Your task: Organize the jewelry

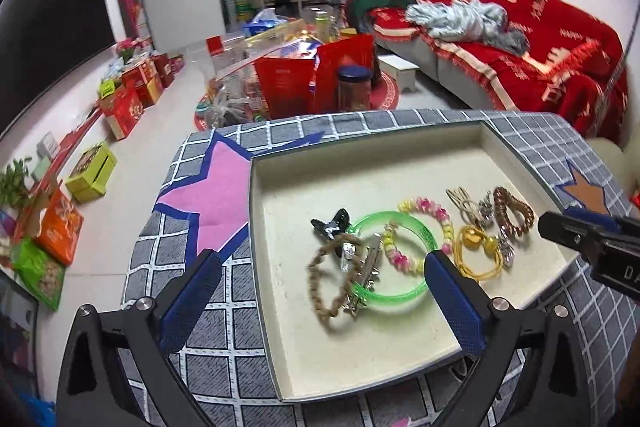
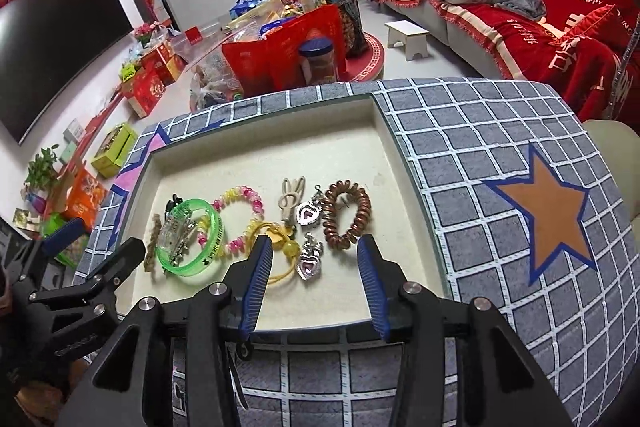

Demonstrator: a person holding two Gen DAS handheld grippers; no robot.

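A cream tray (image 1: 360,155) (image 2: 260,151) on a grey checked cloth holds several pieces of jewelry: a green bangle (image 1: 400,291) (image 2: 208,251), a brown braided band (image 1: 320,291), a silver clip (image 1: 366,275), a black claw clip (image 1: 330,225), a pink-yellow bead bracelet (image 1: 432,211) (image 2: 240,199), a yellow hair tie (image 1: 478,251) (image 2: 280,243), heart pendants (image 2: 308,259) and a brown coil tie (image 1: 514,211) (image 2: 346,213). My left gripper (image 1: 324,267) is open over the bangle. My right gripper (image 2: 316,259) is open over the pendants, empty.
A pink star (image 1: 218,195) marks the cloth left of the tray, an orange star (image 2: 550,211) right of it. Beyond the table edge are red bags, a jar (image 1: 354,87), boxes on the floor and a red sofa (image 1: 520,39).
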